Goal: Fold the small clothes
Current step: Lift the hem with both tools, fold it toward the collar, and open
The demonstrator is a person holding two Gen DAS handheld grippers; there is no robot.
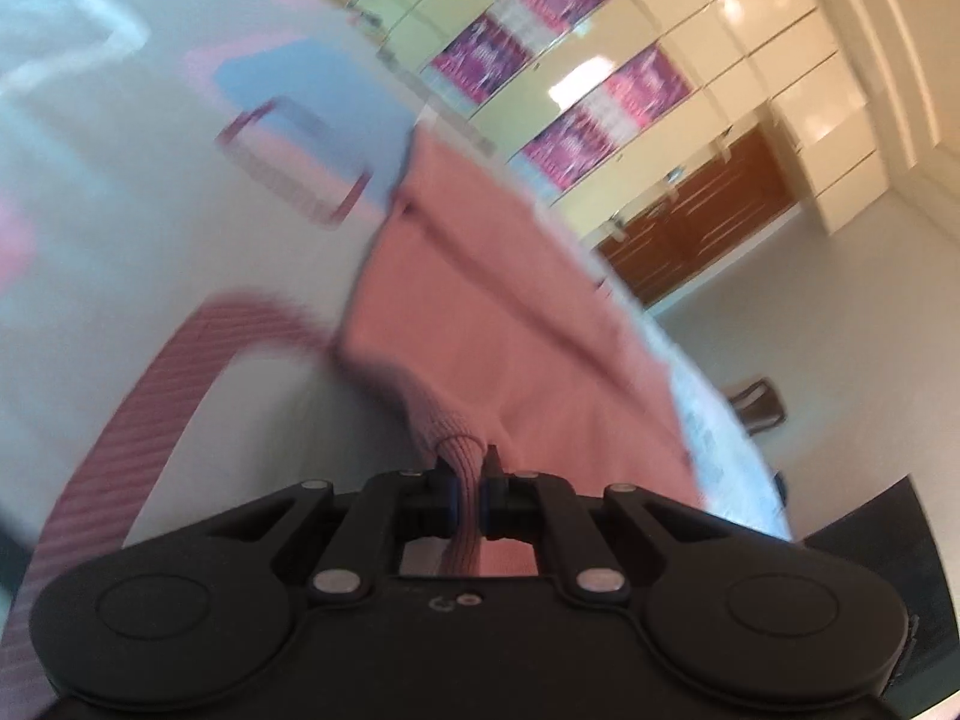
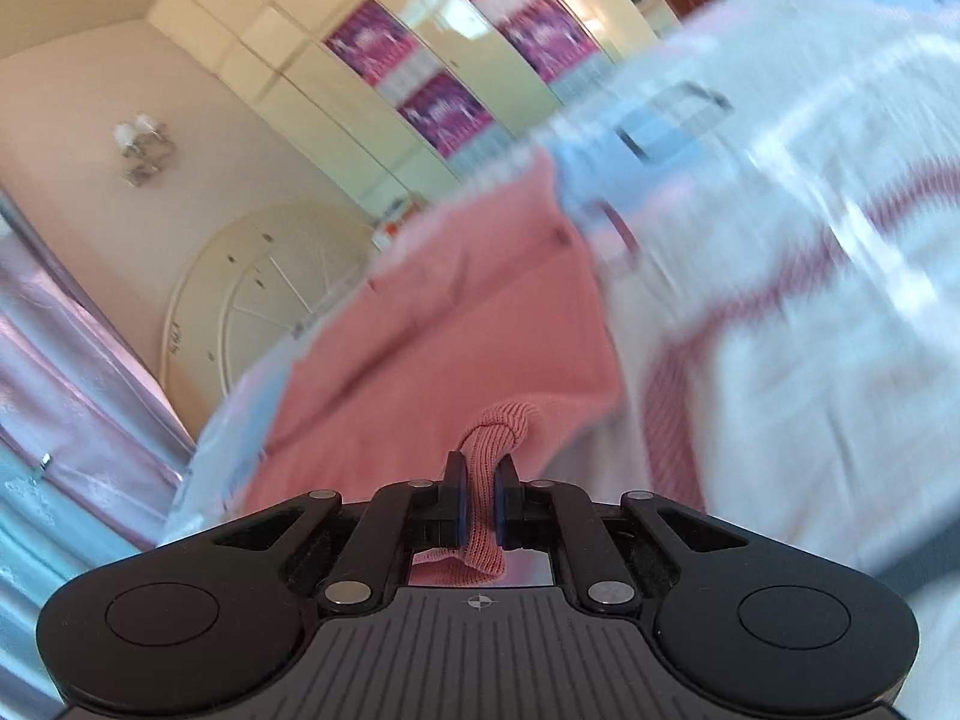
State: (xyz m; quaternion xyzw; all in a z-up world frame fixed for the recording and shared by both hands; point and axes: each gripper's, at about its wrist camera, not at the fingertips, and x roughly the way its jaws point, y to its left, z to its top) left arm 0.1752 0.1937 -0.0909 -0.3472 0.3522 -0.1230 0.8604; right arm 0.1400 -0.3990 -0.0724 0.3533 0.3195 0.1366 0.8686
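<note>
Grippers, two, each pinch one pink garment's (image 1: 498, 324) ribbed edge on one patterned bedspread (image 1: 150, 228).

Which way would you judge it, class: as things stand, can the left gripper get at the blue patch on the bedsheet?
Probably not: the left gripper is shut on the pink garment's ribbed edge, so it is occupied. The blue patch lies uncovered beyond.

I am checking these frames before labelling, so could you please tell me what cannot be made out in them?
- Left wrist view: the pink garment is motion-blurred; its type and full outline are unclear, and the left hand-held gripper covers its near edge.
- Right wrist view: the right hand-held gripper hides the pinched ribbed edge's end.
- Both views: the bedspread pattern is smeared.
- The person is out of frame.
</note>
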